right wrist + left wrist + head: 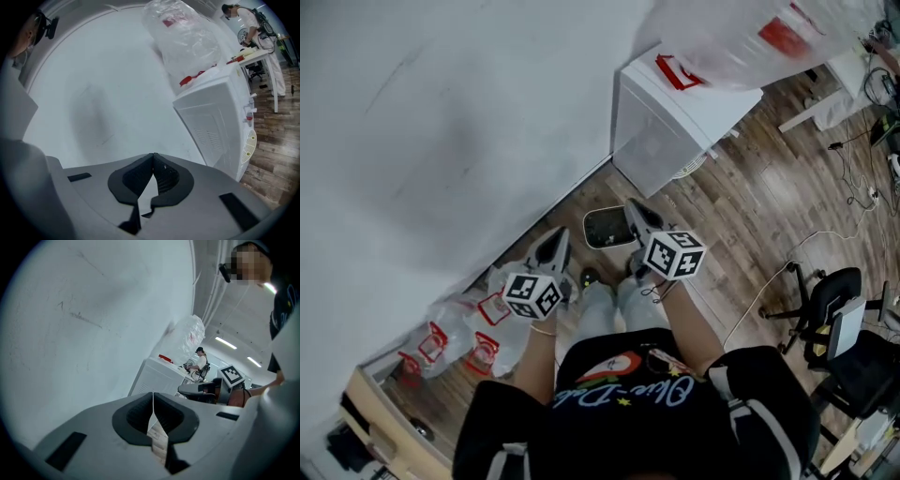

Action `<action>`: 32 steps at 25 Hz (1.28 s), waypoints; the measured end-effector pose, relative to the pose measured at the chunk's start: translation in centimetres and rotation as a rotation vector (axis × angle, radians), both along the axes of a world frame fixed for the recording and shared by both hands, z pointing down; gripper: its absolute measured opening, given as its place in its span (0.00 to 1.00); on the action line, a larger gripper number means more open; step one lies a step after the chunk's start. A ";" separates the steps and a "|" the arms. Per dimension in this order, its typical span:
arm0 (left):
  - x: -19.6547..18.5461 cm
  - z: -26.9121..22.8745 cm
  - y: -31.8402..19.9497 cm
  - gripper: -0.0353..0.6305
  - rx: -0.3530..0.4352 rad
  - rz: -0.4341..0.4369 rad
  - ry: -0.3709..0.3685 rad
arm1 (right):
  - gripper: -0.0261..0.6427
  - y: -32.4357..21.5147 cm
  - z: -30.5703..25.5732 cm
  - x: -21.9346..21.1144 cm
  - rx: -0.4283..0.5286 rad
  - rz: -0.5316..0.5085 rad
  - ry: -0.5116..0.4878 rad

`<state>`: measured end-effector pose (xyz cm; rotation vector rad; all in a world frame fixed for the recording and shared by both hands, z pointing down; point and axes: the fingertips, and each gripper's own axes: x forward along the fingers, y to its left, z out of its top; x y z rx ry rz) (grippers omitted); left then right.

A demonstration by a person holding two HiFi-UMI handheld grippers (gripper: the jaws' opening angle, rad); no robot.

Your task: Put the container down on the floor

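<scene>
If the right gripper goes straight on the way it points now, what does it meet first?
Probably the white wall: the right gripper aims at it, nothing between. The white cabinet stands to the side. Depth is unclear.

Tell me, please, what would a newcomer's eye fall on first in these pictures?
Probably the left claw and the right claw, both shut and empty, each with a marker cube, held in the middle of the head view. Between their tips in that view, a dark container sits on the wood floor beside the white wall. Further right stands a white appliance with a big clear plastic bag on top.
</scene>
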<state>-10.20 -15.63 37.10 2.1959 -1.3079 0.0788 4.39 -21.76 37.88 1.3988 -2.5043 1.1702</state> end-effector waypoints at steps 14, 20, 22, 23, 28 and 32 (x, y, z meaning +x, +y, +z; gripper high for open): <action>-1.4 -7.9 -2.8 0.07 0.121 -0.017 -0.013 | 0.04 -1.5 -8.6 -1.9 0.165 -0.124 0.056; -0.6 -12.2 -3.5 0.07 0.183 -0.020 0.042 | 0.04 -2.1 -12.1 -2.4 0.237 -0.159 0.061; -0.2 -13.3 -3.6 0.07 0.204 -0.007 0.031 | 0.04 -2.1 -12.9 -2.5 0.251 -0.163 0.058; 0.0 -13.7 -3.7 0.07 0.214 0.002 0.019 | 0.04 -2.2 -13.3 -2.5 0.259 -0.164 0.057; 1.0 -14.8 -3.8 0.07 0.241 0.038 -0.023 | 0.04 -2.3 -14.7 -2.5 0.296 -0.163 0.053; 1.5 -14.7 -4.0 0.07 0.234 0.048 -0.022 | 0.04 -2.1 -14.7 -2.3 0.299 -0.162 0.056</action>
